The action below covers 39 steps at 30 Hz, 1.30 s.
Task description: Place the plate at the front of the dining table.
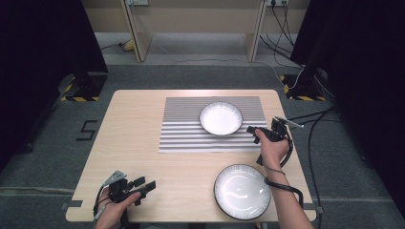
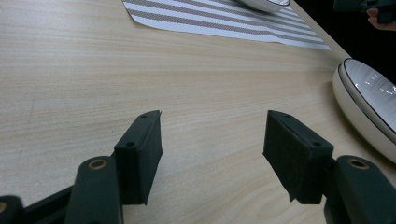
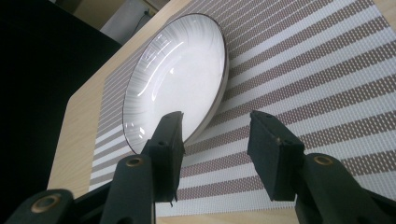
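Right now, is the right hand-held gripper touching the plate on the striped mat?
Cannot tell. In the right gripper view, one jaw overlaps the plate rim on the mat, without showing contact.

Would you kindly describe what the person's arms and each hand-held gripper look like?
Each hand-held gripper, left and right, is black with two flat rectangular padded jaws, brass-coloured pivot pins and a trailing black cable. Grey plate on the left one. The forearms are bare, without sleeves.

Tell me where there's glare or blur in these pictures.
High view: glare streaks on the near plate, and the plate on the striped mat looks washed out. Right gripper view: bright reflections across that plate; the tool is soft. Left gripper view: highlights on the near plate.
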{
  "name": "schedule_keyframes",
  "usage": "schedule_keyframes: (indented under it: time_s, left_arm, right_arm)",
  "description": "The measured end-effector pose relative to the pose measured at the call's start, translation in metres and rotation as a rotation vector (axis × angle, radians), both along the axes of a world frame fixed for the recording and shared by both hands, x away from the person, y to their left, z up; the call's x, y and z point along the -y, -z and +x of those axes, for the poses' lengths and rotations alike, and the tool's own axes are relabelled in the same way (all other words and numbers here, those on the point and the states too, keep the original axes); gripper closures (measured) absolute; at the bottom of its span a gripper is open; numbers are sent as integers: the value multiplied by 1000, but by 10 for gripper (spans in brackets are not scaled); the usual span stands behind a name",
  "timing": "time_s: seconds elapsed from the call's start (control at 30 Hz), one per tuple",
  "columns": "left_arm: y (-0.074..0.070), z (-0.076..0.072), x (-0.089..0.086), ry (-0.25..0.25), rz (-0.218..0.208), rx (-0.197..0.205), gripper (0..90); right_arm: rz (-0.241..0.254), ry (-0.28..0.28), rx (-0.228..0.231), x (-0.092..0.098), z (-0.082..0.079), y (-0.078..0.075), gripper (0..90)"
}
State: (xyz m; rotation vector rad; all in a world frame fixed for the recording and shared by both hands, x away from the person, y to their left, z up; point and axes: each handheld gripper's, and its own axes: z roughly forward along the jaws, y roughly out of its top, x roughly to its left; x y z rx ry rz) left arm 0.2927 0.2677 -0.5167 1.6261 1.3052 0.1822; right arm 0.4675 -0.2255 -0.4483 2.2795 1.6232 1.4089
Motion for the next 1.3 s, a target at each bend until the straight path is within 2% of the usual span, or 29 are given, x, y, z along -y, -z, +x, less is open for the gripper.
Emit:
schedule_keyframes:
  time_s: [0.47, 1.0, 1.07, 1.1, 1.3]
  left_arm:
    - [0, -1, -1, -4, -2, -3, 367]
    - [0, -3, -1, -3, -3, -3, 367]
    - [0, -3, -1, -4, -3, -3, 367]
    - [0, -3, -2, -5, -4, -3, 367]
    - [1, -3, -1, -4, -3, -4, 368]
  right_arm:
    - [4, 10, 4, 11, -22, 7, 551]
    - [7, 6, 15, 15, -42, 11, 551]
    - [-5, 6, 16, 15, -45, 11, 551]
    - [8, 8, 16, 15, -47, 12, 551]
    - [12, 0, 28, 16, -56, 11, 552]
